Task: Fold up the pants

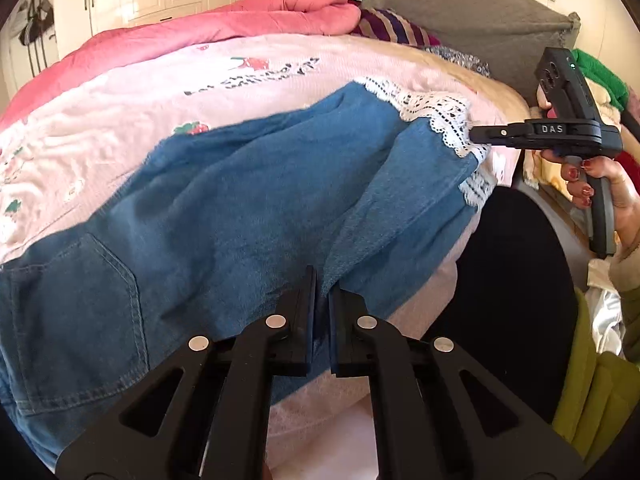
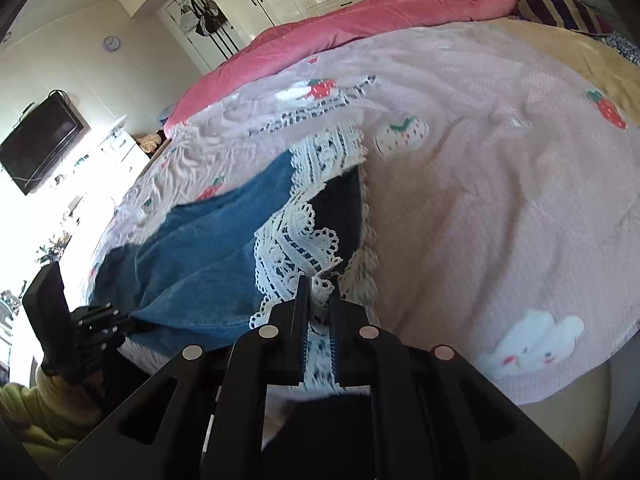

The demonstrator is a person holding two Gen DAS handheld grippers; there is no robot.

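Note:
Blue denim pants (image 1: 224, 200) with a white lace hem (image 1: 436, 112) lie across the pink bedspread (image 1: 120, 120), back pocket at lower left. My left gripper (image 1: 322, 280) is shut on the denim's near edge, about mid-leg. At the right, my right gripper (image 1: 476, 136), held by a hand, pinches the lace. In the right wrist view, my right gripper (image 2: 320, 284) is shut on the lace hem (image 2: 316, 184), with lace bunched between the fingers. The pants (image 2: 208, 248) stretch away to the left, where my left gripper (image 2: 120, 318) holds their edge.
A rolled red quilt (image 1: 240, 20) and a striped pillow (image 1: 396, 28) lie at the bed's far side, by a grey headboard (image 1: 460, 8). Piled clothes (image 1: 596, 76) sit at the right. A dark rounded shape (image 1: 512, 280) stands by the bed's near edge. A wall television (image 2: 40, 136) hangs left.

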